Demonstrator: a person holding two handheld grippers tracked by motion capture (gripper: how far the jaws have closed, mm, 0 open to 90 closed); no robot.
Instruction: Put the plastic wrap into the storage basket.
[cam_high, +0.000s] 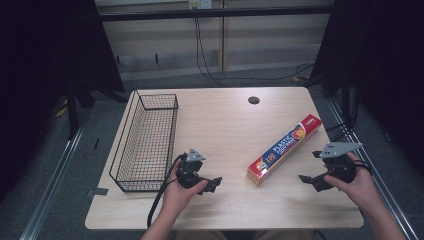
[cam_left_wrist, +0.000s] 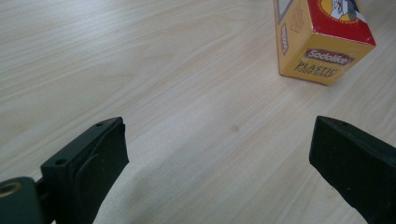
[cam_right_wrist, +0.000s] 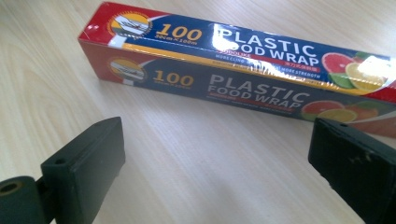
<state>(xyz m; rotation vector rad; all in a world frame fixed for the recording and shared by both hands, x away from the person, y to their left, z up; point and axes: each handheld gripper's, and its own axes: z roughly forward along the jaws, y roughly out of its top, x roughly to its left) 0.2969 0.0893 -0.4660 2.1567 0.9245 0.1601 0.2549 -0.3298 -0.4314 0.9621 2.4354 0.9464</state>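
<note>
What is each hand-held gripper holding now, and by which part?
Nothing. Both the left hand-held gripper and the right hand-held gripper are open, beside the plastic wrap box.

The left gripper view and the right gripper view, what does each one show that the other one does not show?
The left gripper view alone shows the yellow end face of the plastic wrap box, with the brand name printed on it, far ahead and to the right of the open jaws.

The right gripper view alone shows the box's long side and top, with "100" and "PLASTIC FOOD WRAP" and citrus pictures, lying across the view just beyond its open jaws.

Both show the same box, the light wooden table, and two black jaws wide apart with nothing between them.
</note>
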